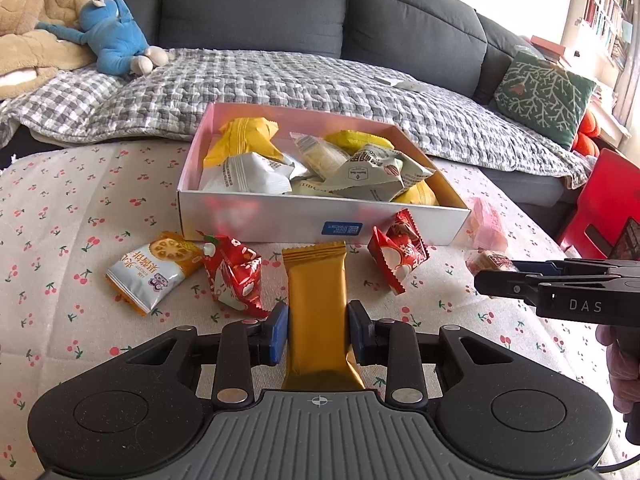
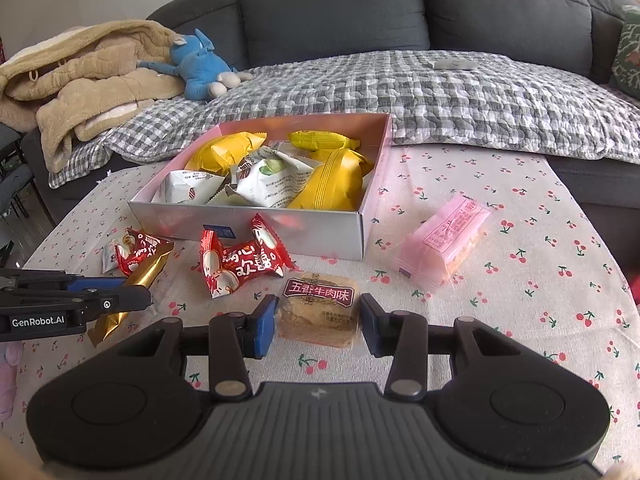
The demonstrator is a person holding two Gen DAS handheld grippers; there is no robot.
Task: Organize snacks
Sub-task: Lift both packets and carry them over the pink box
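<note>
Both grippers hold a snack in front of the half-filled box.

Left wrist view: the left gripper pinches the gold bar lengthwise, aimed at the box; red packets flank a clear lane to its near wall. Right wrist view: the right gripper clasps the square biscuit pack near the table's front edge; pink packet lies apart, near the box's right corner.

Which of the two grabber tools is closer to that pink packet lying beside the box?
Right. The right gripper, closed on a brown biscuit pack, is just beside the pink packet; the left gripper, holding a gold bar, sits farther away.
</note>
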